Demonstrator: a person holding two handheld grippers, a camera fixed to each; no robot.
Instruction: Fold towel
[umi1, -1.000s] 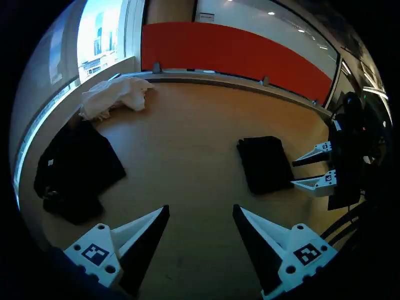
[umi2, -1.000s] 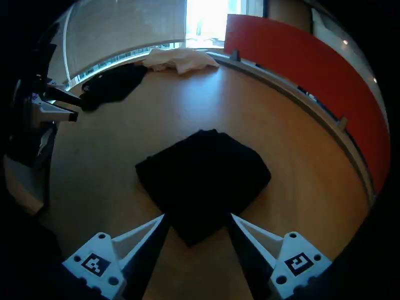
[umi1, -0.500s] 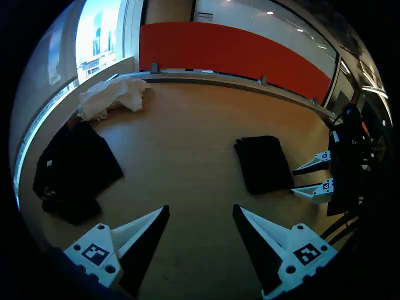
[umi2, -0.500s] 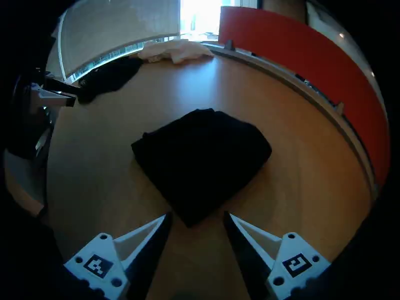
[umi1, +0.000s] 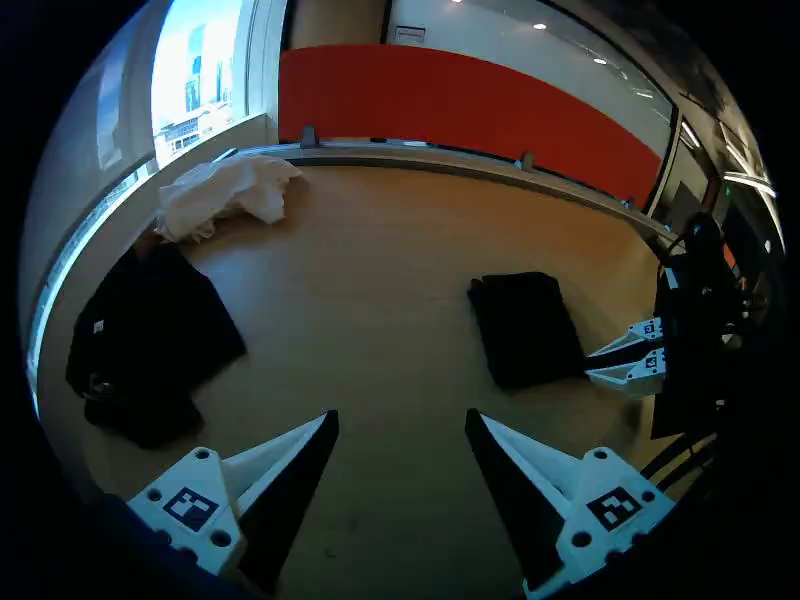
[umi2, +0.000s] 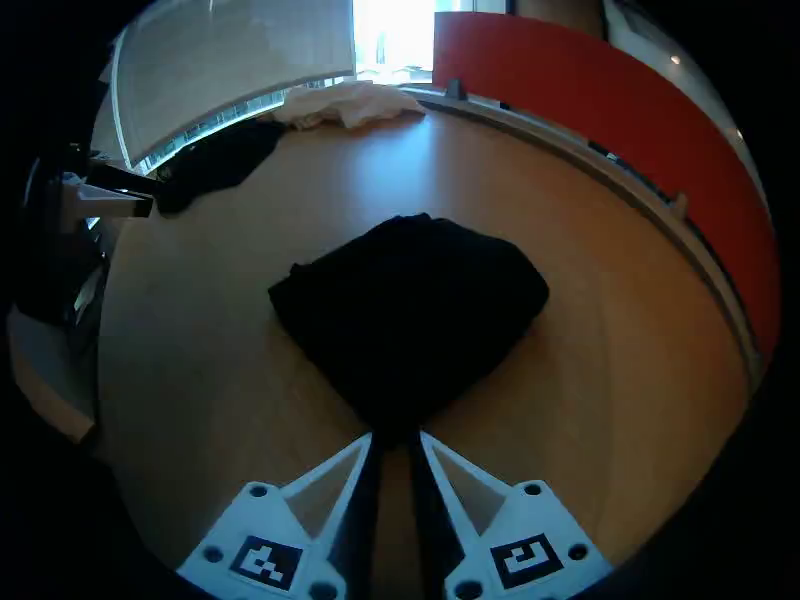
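A folded black towel lies on the wooden table. In the right gripper view, my right gripper is closed down on the towel's near corner, its fingers almost together with the dark cloth between the tips. The left gripper view shows that same right gripper at the towel's right edge, held by a person in dark clothing. My left gripper hovers open over bare table with nothing between its fingers. It also appears at the far left as the left gripper.
A crumpled white cloth and a loose black cloth lie near the window side of the table. A red panel runs along the table's far edge.
My right gripper has closed from wide open to nearly together on the black towel's near corner. The left gripper has stayed open and still.
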